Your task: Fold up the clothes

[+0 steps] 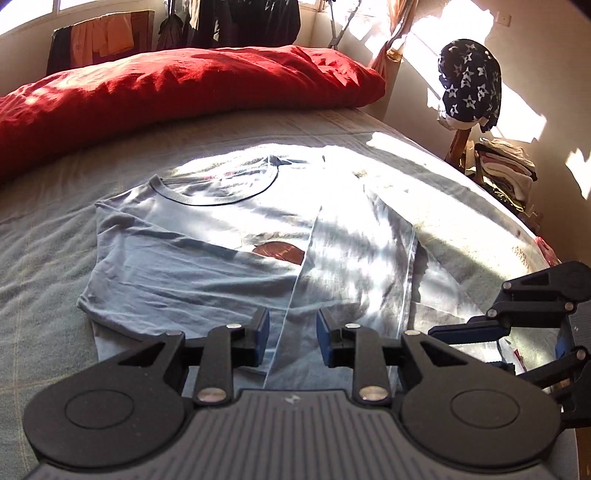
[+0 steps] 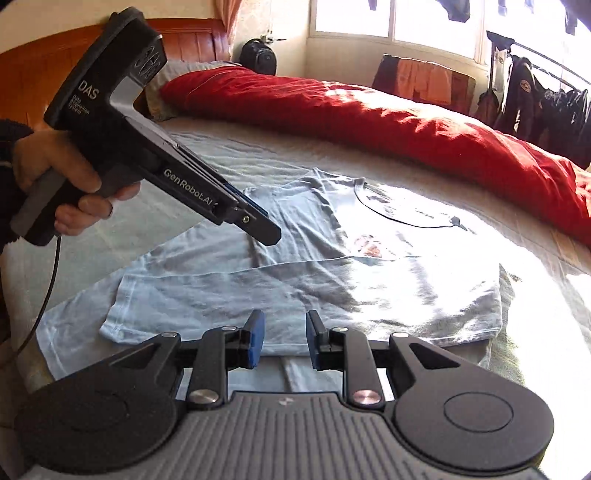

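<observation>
With one side of the light blue T-shirt (image 1: 207, 251) folded in on the bed (image 1: 44, 266), both grippers' jaws hang open and empty; next, the near hem needs gripping.

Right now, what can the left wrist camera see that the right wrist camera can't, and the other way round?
Only the left wrist view shows the star-patterned cloth hung at the bedside and the pile of folded clothes below it. Only the right wrist view shows the person's hand holding the left gripper, the wooden headboard and the window. Both show the light blue T-shirt lying partly folded on the bed, with the red duvet behind it, and each camera's own gripper open and empty above the shirt.
</observation>
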{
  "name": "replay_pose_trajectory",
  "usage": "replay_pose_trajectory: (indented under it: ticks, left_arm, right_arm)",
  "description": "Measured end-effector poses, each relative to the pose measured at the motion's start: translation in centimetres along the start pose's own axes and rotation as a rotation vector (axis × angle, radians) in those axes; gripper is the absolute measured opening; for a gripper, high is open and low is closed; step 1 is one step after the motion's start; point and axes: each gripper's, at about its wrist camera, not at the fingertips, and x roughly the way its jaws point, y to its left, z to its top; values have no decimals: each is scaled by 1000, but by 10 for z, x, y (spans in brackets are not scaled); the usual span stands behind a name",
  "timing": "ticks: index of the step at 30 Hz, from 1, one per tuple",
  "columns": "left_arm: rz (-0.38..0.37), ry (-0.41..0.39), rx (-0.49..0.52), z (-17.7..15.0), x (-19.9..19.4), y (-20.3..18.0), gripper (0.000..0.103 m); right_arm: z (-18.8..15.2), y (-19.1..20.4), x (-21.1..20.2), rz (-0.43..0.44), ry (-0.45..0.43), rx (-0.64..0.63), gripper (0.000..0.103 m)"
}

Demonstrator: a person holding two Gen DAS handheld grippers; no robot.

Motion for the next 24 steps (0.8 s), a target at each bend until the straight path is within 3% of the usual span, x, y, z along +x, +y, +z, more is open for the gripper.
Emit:
replay_pose_trajectory:
  ticks: [4, 8, 12, 13, 15, 19, 24]
  left_arm:
    - [47, 27, -69, 1, 36, 25, 28]
    - [42, 32, -120, -24, 40, 56, 30]
    - [76, 51, -105, -20, 24, 55, 27]
    - [79, 50, -88, -15, 22, 50, 28]
    - [44, 26, -60, -5, 19, 35, 29]
    - [-119, -35, -54, 13, 33, -1, 31]
    - [-131, -30, 3, 19, 75, -29, 34]
  right_arm:
    - [9, -32, 40, 23, 15, 77, 28]
    - [-9, -45, 67, 13, 79, 93, 30]
    - [-22, -58, 48, 29, 27, 174, 30]
    - [-22, -58, 41, 17, 12, 184, 36]
    - [-24, -57, 24, 23, -12, 190, 49]
    - [-38, -52, 8, -16, -3, 207, 49]
    - [-60, -57, 6, -7, 17, 281, 50]
